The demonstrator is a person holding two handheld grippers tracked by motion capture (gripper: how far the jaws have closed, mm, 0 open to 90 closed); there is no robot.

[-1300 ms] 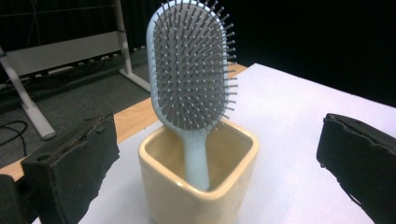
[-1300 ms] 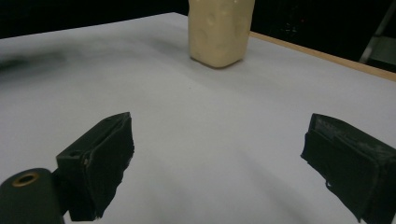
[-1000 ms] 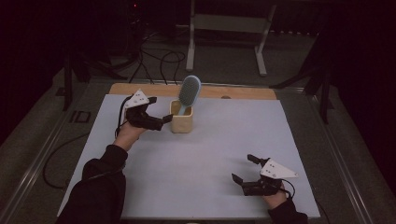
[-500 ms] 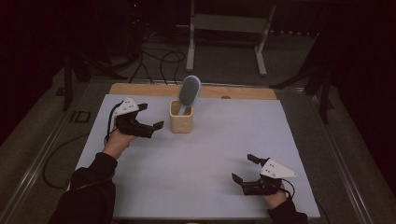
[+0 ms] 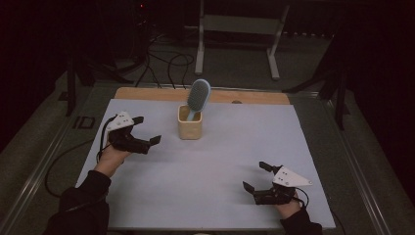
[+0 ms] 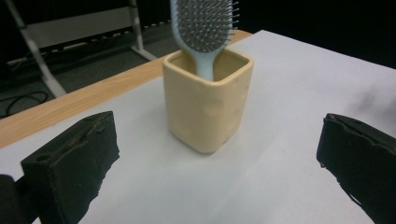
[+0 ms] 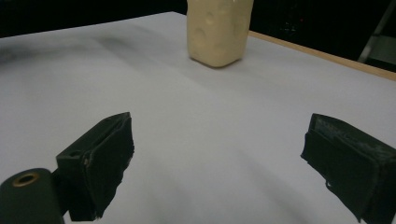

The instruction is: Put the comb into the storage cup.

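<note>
- Pale yellow square-sided cup [image 5: 190,128] stands upright, upper centre of high view, on the white sheet covering the bench [image 5: 210,171]; just short of the sheet's far edge, where a bare wooden strip [image 5: 147,94] shows.
- Light blue hairbrush [image 5: 198,97] stands handle-down in the cup, bristled head leaning up and right above the rim.
- Left tongs [image 5: 147,131], mid-left of high view, released, jaws wide apart, empty; near the cup's left side, not touching.
- Right tongs [image 5: 255,176], lower right, also spread wide, empty; well apart from the cup, near the sheet's front edge.
- Open sheet btwn the two tongs and in front of the cup; room all round.
- Left gripper view: brush head cut off at top of frame. Right gripper view: cup top cut off, brush out of frame.
- Surroundings beyond the bench dark, hard to make out.
</note>
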